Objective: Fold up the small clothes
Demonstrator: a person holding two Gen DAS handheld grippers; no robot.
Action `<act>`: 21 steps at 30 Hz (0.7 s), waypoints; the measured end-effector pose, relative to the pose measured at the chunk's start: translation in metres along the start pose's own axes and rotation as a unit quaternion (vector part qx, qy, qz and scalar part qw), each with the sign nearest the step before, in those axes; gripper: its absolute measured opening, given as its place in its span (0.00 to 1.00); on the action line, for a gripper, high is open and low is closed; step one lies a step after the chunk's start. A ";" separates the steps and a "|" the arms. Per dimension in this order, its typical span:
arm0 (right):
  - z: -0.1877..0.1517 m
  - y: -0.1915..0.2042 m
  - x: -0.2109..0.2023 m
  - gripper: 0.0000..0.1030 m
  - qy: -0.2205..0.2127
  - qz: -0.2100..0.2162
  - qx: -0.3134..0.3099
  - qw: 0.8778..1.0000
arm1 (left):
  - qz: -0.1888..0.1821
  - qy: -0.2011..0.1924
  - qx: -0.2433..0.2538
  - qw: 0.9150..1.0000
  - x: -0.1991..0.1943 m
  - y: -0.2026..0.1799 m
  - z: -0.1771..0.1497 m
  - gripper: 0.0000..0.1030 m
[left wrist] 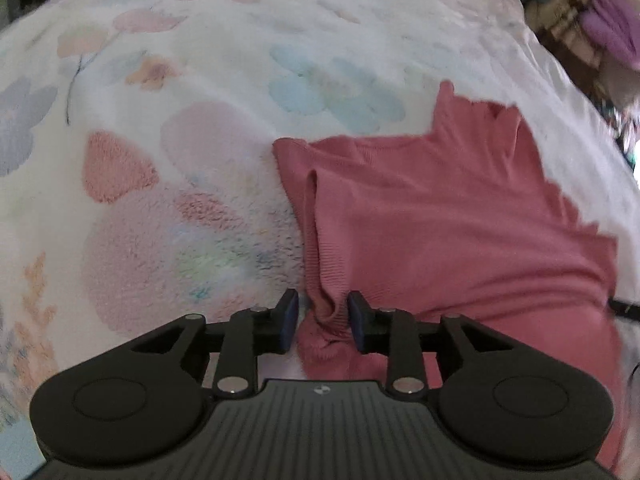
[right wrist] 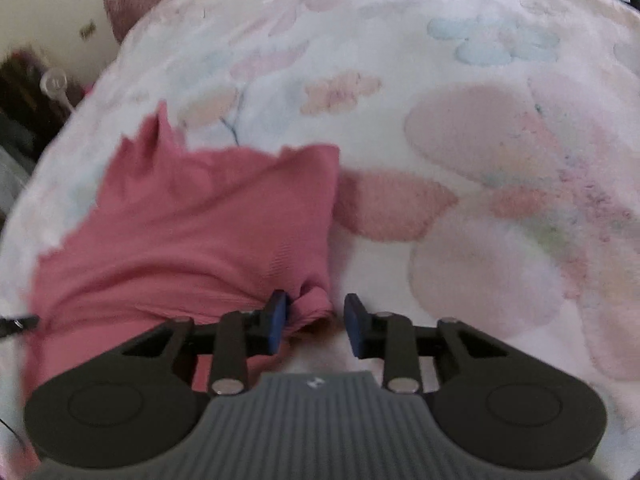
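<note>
Left gripper (left wrist: 323, 322) stands spread around a bunched garment (left wrist: 440, 220) corner; right gripper (right wrist: 316, 322) spread, cloth beside one pad. Risk: released corners may spring back on the fleecy blanket (left wrist: 180, 120), spoiling the fold.

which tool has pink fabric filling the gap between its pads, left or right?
The left tool: a bunched corner of the pink garment fills its gap. At the right tool, the cloth only meets the left pad; the rest is bare.

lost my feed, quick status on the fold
Left gripper open, pink garment corner bunched between pads. Right gripper open, other corner beside it. Nothing blocking on floral blanket.
</note>
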State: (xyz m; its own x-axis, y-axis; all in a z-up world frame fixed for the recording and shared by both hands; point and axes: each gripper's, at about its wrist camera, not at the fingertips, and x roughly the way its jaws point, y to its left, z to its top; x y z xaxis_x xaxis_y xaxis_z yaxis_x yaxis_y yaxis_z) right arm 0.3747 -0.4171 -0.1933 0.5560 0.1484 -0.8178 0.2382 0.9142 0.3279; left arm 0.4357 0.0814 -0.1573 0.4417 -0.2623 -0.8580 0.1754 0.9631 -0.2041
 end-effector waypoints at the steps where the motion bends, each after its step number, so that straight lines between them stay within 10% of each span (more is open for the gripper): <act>1: -0.003 0.001 0.001 0.26 0.000 -0.005 -0.009 1.000 | 0.003 0.003 0.006 1.000 0.001 0.000 -0.001 0.34; 9: -0.005 0.023 -0.013 0.28 -0.008 -0.077 -0.116 0.990 | 0.021 -0.010 0.045 0.999 -0.031 -0.007 0.004 0.35; 21: -0.024 0.123 -0.028 0.15 -0.048 0.031 -0.299 0.952 | -0.024 -0.064 0.278 0.958 -0.045 -0.113 -0.018 0.21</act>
State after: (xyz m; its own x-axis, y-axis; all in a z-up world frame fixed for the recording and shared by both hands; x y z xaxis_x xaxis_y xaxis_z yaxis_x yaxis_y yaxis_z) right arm 0.3689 -0.3000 -0.1418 0.6316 0.2002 -0.7490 -0.2783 0.9602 0.0219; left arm 0.3797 -0.0143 -0.1040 0.5196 -0.3452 -0.7816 0.6246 0.7776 0.0719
